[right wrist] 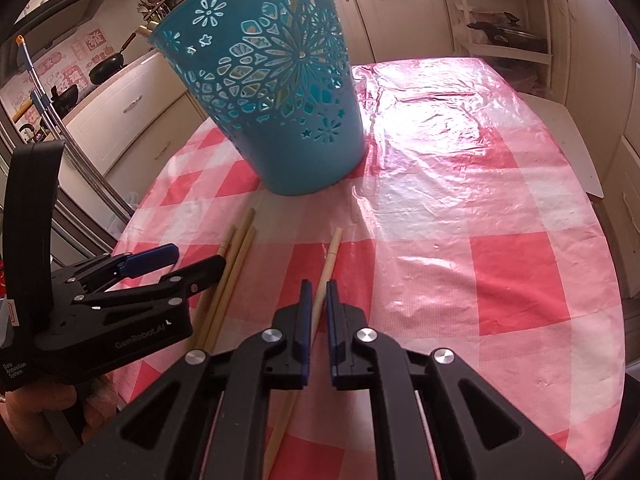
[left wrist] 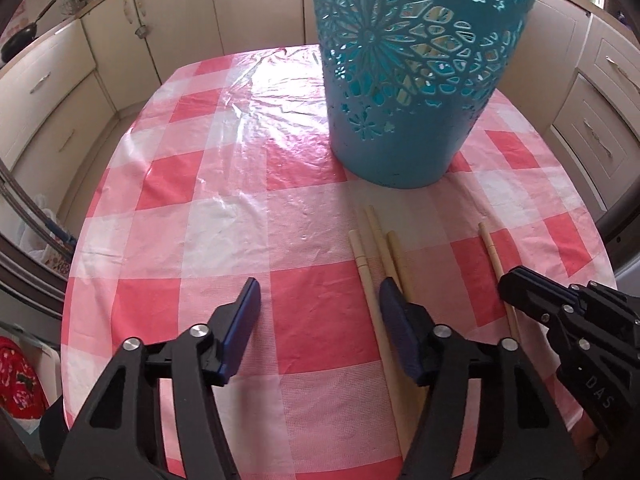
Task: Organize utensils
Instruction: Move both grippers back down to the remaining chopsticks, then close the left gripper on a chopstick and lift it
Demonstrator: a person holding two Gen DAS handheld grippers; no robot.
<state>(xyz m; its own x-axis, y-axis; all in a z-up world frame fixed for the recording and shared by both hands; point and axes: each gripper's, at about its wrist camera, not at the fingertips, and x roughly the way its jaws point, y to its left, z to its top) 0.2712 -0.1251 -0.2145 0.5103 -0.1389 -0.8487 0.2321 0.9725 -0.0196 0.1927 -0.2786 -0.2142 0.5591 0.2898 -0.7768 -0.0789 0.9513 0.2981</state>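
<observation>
A teal cut-out basket (left wrist: pixel 412 80) stands upright on the pink checked table; it also shows in the right wrist view (right wrist: pixel 280 92). Three pale wooden chopsticks (left wrist: pixel 380 252) lie side by side in front of it, and a single chopstick (left wrist: pixel 494 258) lies apart to their right. My left gripper (left wrist: pixel 320 304) is open and empty, its right finger over the three chopsticks (right wrist: pixel 234 256). My right gripper (right wrist: pixel 318 304) is shut on the single chopstick (right wrist: pixel 330 256), low over the table. The right gripper shows at the left wrist view's right edge (left wrist: pixel 516 284).
The checked plastic tablecloth (right wrist: pixel 460 200) covers the table. Cream kitchen cabinets (left wrist: pixel 48 92) surround it. A black pan (right wrist: pixel 105 68) sits on the counter at the left. A white shelf rack (right wrist: pixel 504 12) stands behind the table.
</observation>
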